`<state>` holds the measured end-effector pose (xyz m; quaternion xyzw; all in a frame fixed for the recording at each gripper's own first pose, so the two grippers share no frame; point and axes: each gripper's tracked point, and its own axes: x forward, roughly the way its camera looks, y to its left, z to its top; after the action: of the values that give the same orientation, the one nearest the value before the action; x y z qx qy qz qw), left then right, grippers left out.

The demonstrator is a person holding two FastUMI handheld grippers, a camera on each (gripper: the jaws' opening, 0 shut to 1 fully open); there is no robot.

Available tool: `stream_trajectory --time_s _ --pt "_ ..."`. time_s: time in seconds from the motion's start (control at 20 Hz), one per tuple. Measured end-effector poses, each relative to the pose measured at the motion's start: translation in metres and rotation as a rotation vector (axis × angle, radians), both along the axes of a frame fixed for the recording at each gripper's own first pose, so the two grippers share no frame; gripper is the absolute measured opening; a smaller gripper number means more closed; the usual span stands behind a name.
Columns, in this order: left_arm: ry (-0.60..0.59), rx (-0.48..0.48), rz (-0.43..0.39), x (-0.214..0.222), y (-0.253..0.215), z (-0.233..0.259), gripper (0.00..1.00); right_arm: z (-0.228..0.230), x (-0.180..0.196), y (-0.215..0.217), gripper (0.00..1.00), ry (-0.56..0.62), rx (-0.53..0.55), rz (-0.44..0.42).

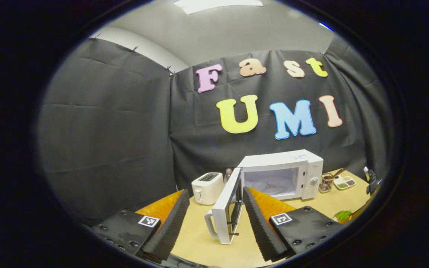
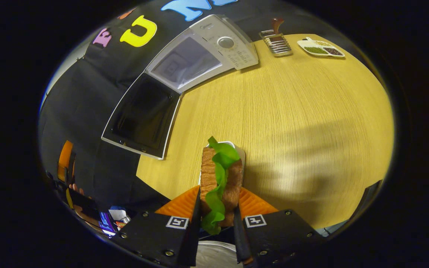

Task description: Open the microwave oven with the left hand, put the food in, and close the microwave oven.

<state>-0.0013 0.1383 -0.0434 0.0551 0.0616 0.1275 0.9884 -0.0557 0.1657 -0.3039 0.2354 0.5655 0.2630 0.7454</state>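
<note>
Between right tongs [image 2: 216, 208], brown sandwich [image 2: 220, 178], green lettuce, clamped

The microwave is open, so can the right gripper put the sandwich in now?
Probably yes: the door is swung wide, the microwave looks empty inside, and the right gripper holds the sandwich.

1. You can see a small grey brand mark on the white microwave oven [image 2: 214, 41], above its round dial, but it is too small to read.
2. The black-and-white square markers on your grippers carry patterns, not readable text.
</note>
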Motion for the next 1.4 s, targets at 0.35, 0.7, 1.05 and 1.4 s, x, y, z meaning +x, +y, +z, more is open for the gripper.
stream_trajectory --time_s 0.35,0.7,1.05,1.4 --pt "-0.039 -0.055 -0.039 0.045 0.032 0.001 0.94 0.053 0.048 0.031 0.40 -0.115 0.045 -0.059" --pt "-0.062 -0.066 -0.043 0.072 0.078 0.001 0.93 0.080 0.102 0.079 0.40 -0.199 0.080 -0.142" --pt "-0.027 -0.078 -0.041 0.093 0.122 -0.024 0.93 0.083 0.159 0.130 0.40 -0.270 0.078 -0.235" --pt "-0.001 -0.093 -0.033 0.107 0.166 -0.042 0.93 0.078 0.223 0.170 0.40 -0.346 0.091 -0.387"
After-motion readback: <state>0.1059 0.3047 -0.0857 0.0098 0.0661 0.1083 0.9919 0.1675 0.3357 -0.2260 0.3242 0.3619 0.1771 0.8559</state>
